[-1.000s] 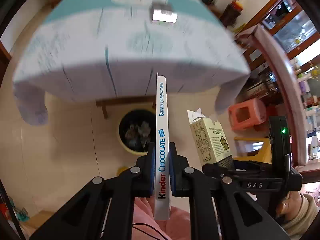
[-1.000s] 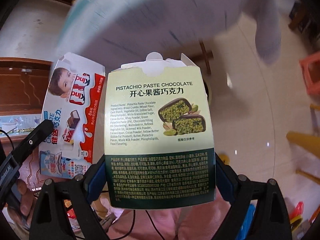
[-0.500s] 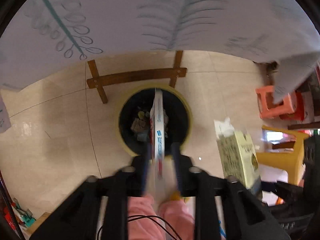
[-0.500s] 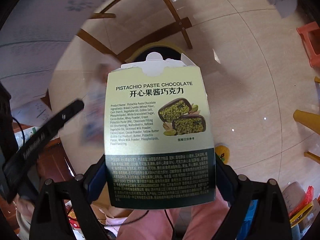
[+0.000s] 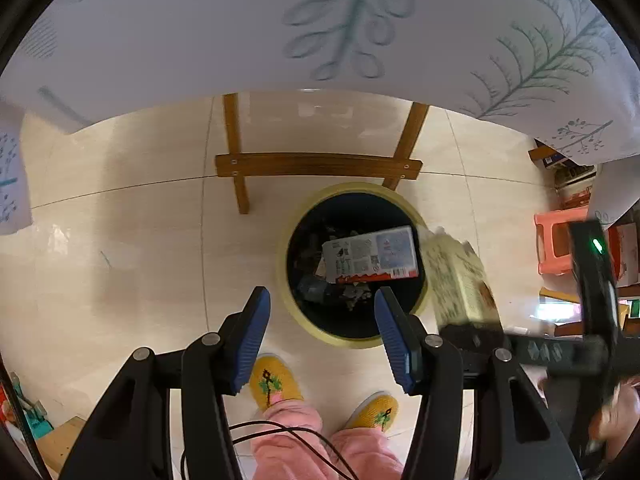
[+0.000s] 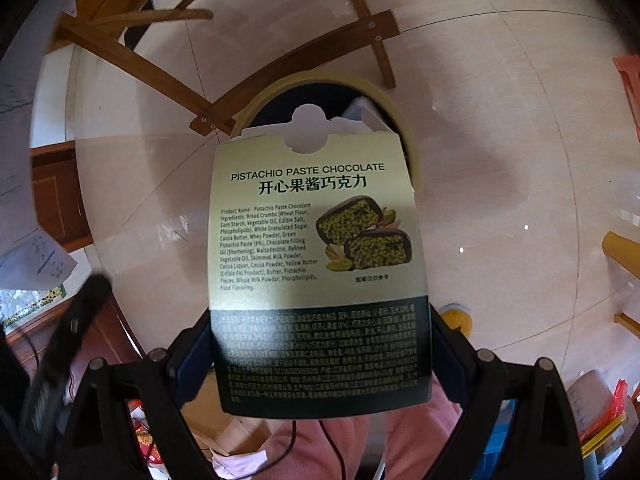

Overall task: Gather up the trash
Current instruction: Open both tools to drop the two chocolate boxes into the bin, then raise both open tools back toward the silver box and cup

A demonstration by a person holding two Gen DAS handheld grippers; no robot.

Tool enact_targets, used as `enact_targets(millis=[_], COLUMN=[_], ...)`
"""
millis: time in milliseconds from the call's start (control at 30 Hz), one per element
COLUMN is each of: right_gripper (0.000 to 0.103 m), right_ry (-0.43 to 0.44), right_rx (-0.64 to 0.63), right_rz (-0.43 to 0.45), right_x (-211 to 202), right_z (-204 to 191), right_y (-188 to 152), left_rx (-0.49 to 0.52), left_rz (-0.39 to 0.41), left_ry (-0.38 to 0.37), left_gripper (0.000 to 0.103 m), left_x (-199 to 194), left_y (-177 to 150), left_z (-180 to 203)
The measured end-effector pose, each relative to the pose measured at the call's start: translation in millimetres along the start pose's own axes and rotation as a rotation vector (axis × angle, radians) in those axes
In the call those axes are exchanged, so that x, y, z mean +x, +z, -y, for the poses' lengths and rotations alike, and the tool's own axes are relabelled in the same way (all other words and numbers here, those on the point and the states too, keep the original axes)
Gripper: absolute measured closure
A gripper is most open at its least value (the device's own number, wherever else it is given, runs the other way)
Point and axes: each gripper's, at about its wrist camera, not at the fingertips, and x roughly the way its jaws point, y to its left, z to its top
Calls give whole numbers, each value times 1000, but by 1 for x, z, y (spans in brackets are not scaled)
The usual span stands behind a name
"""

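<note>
A round bin [image 5: 288,276] with a yellow rim and black liner stands on the tiled floor below me. The Kinder chocolate box [image 5: 370,254] lies flat inside it on other trash. My left gripper [image 5: 322,308] is open and empty just above the bin's near rim. My right gripper [image 6: 320,354] is shut on the pistachio paste chocolate box [image 6: 316,264], held upright above the bin's rim [image 6: 414,152]. That box also shows blurred in the left wrist view [image 5: 458,280], at the bin's right edge.
A wooden table frame [image 5: 316,164] stands just behind the bin under a white leaf-print tablecloth [image 5: 320,28]. An orange plastic stool [image 5: 560,246] is at the right. My yellow slippers [image 5: 272,380] are on the floor near the bin.
My left gripper opened and let go of the Kinder box, which dropped into the bin. Both grippers tilted down over the bin; the right one still holds the pistachio box.
</note>
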Motion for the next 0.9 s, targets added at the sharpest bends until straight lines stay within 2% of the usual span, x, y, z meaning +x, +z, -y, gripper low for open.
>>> enact_targets(millis=[200, 333, 500, 733, 900], right_gripper=[9, 9, 9, 9, 9], right_ry=[-15, -29, -8, 44, 70], right_rx=[-31, -64, -72, -83, -101], right_rz=[-1, 56, 45, 111, 205], right_x=[19, 20, 19, -13, -67], right_z=[-27, -36, -39, -43, -50], right_y=[22, 27, 25, 7, -12], left_rx=[-19, -45, -64, -56, -41], left_rz=[16, 21, 42, 80, 119], left_ry=[2, -6, -13, -19, -22], left_gripper=[50, 50, 50, 50, 50], left_x=[-7, -9, -18, -43, -76], left_y=[-6, -7, -5, 2, 10], left_z=[-18, -28, -36, -28, -12])
